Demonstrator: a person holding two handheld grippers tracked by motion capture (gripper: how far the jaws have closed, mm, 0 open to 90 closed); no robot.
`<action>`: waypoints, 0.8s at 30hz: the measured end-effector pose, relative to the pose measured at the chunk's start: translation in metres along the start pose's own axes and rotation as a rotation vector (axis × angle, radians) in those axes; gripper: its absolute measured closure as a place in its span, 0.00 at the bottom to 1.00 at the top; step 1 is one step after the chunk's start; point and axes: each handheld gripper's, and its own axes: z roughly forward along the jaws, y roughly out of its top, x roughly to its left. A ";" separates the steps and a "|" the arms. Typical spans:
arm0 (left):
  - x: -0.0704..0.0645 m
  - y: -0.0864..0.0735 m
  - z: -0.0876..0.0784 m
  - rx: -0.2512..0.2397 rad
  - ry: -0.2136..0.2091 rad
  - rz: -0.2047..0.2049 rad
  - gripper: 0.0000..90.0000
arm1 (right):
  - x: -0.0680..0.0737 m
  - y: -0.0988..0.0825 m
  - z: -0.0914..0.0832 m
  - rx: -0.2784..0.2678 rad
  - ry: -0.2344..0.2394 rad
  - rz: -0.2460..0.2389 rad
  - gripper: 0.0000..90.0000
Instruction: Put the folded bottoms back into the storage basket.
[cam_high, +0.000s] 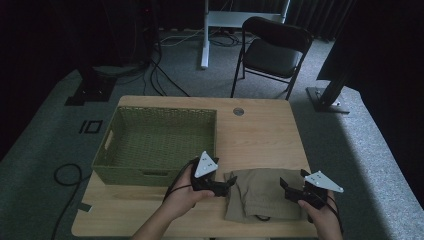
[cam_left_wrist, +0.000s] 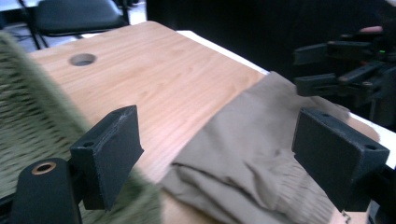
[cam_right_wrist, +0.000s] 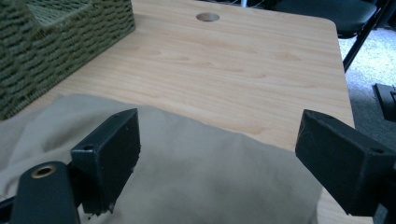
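Note:
A folded tan garment (cam_high: 262, 192) lies on the wooden table (cam_high: 260, 140) near its front edge. My left gripper (cam_high: 228, 184) is open at the garment's left edge, and its own view has the cloth (cam_left_wrist: 252, 154) between the jaws with a ribbed cuff low down. My right gripper (cam_high: 292, 183) is open at the garment's right side. In its view the jaws stand wide over the cloth (cam_right_wrist: 196, 172). The left gripper view also has the right gripper (cam_left_wrist: 345, 74) farther off. An empty green woven basket (cam_high: 155, 142) stands left of the garment.
The table has a round cable hole (cam_high: 238, 111) near its far edge. A black folding chair (cam_high: 272, 50) stands beyond the table on grey carpet. Cables (cam_high: 67, 175) lie on the floor at the left. The basket wall (cam_right_wrist: 56, 51) rises at the left in the right gripper view.

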 end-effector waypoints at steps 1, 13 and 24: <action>-0.004 -0.001 0.003 0.002 -0.005 0.003 0.18 | -0.001 -0.002 -0.001 0.002 -0.001 -0.001 0.15; -0.035 -0.021 0.041 0.049 -0.050 0.021 0.18 | -0.018 -0.019 -0.010 0.020 -0.023 0.009 0.15; -0.045 -0.048 0.071 0.099 0.024 -0.008 0.18 | -0.026 -0.029 0.001 0.055 -0.048 0.032 0.15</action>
